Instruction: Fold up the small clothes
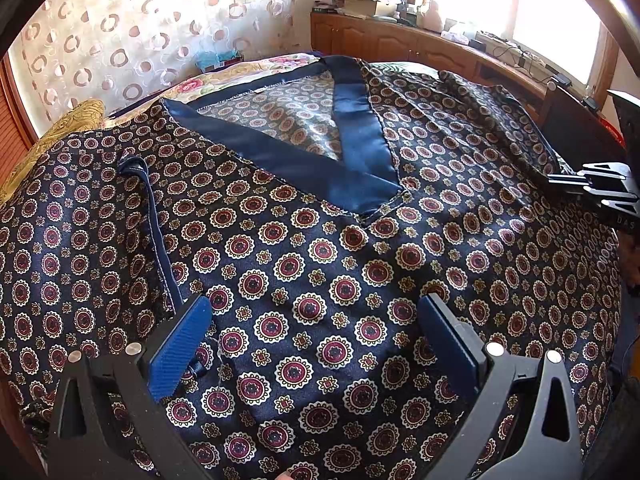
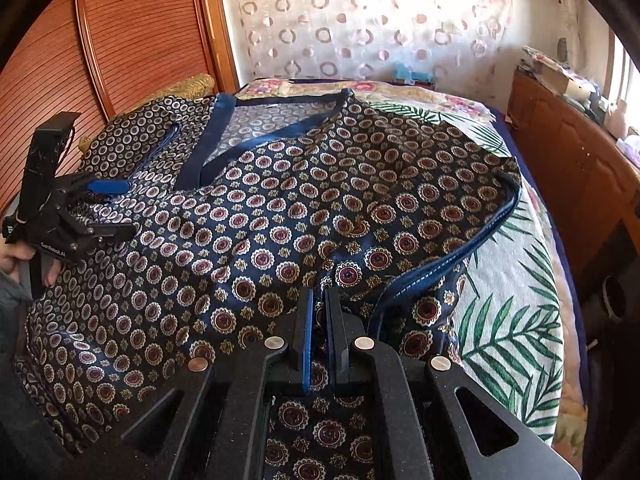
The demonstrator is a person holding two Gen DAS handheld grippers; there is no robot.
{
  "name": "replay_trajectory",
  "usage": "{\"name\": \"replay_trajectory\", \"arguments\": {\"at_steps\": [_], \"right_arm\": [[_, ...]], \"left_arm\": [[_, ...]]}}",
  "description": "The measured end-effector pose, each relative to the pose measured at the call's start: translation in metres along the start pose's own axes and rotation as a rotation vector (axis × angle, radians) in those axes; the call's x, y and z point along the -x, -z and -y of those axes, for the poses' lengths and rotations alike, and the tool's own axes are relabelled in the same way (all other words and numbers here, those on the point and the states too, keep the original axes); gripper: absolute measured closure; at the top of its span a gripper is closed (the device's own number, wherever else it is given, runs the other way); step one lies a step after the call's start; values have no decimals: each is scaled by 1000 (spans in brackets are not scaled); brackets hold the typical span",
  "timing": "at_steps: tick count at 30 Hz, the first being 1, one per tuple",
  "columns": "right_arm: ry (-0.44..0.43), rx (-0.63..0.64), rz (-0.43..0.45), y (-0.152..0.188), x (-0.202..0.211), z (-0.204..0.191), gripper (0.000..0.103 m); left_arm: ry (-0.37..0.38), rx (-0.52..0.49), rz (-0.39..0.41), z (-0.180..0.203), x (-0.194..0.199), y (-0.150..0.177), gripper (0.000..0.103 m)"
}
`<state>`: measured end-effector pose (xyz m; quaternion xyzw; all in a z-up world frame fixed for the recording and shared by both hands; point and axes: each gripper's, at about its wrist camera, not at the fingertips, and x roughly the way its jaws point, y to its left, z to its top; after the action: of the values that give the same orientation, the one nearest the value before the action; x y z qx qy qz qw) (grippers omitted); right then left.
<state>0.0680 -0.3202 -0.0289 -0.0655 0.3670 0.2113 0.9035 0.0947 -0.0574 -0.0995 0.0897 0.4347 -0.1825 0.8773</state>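
Note:
A navy satin top (image 1: 320, 260) printed with red and cream medallions lies spread on the bed, its blue-trimmed V-neck (image 1: 360, 152) facing away from me. My left gripper (image 1: 316, 308) hovers just over the top's middle, open wide, with nothing between its blue pads. In the right wrist view my right gripper (image 2: 319, 296) is shut on a raised pinch of the top (image 2: 280, 208), close to the blue-piped sleeve edge (image 2: 460, 248). The left gripper (image 2: 120, 210) shows at the left over the top's other side. The right gripper (image 1: 560, 182) appears at the right edge of the left wrist view.
The bedspread (image 2: 512, 320) with palm leaves and flowers lies under the top. A wooden cabinet (image 2: 580, 168) with clutter runs along the window side. A slatted wooden door (image 2: 120, 40), a patterned curtain (image 2: 360, 28) and a gold pillow (image 1: 64, 132) stand behind. A person's hand (image 2: 18, 258) holds the left gripper.

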Motion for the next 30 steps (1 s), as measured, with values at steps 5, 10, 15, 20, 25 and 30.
{"name": "replay_trajectory", "arguments": {"at_steps": [5,10,15,20,25,30], "right_arm": [[15,-19,11,-5,15,-1,66],[29,-52,79,-11,49,9,56],[99,-120,88,-18,54,46,56],[109,-199,33,-26,21,72,56],[39,-276,-8,-36,-2,88,75],[-2,-280,-18,-49,-11,89,97]], "left_arm": [[0,0,0,-1,0,1,0],[-31,-8,13,1,3,1,0],[-27,3,79,-1,18,1,0],[-43,26,150,-7,35,3,0],[-73,54,223,-13,51,7,0],[-45,76,228,-18,55,11,0]]}}
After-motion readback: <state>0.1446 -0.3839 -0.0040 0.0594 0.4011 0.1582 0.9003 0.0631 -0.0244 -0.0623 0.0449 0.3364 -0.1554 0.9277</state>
